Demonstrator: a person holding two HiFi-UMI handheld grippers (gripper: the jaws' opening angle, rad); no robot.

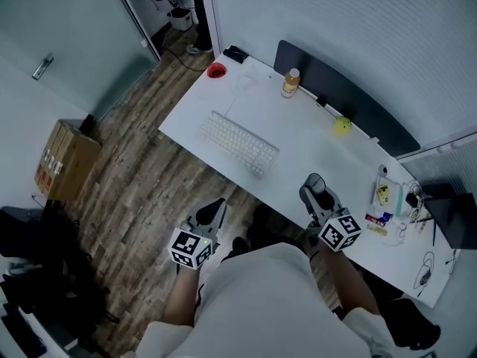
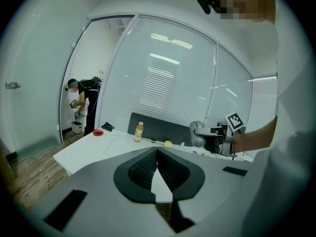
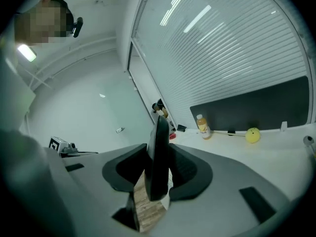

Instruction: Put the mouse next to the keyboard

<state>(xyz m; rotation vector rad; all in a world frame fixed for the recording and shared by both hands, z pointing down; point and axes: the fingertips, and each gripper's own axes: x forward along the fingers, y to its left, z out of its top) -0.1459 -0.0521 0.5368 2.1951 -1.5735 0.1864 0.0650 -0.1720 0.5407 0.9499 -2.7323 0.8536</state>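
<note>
A white keyboard [image 1: 238,142] lies at an angle on the white desk [image 1: 313,144], toward its left end near the front edge. My right gripper [image 1: 314,186] hovers at the desk's front edge, to the right of the keyboard and apart from it. It is shut on a dark mouse [image 3: 159,154], which stands on edge between the pads in the right gripper view. My left gripper [image 1: 216,204] hangs over the wooden floor in front of the desk, below the keyboard in the head view. Its fingertips touch with nothing between them in the left gripper view, where the left gripper [image 2: 157,150] faces the desk.
Along the back of the desk stand a red dish [image 1: 216,71], a bottle of orange drink [image 1: 290,83], a yellow ball [image 1: 342,126] and a dark panel [image 1: 350,99]. Small clutter and cables [image 1: 391,200] fill the right end. A cardboard box [image 1: 65,161] sits on the floor. A person [image 2: 81,102] stands in the doorway.
</note>
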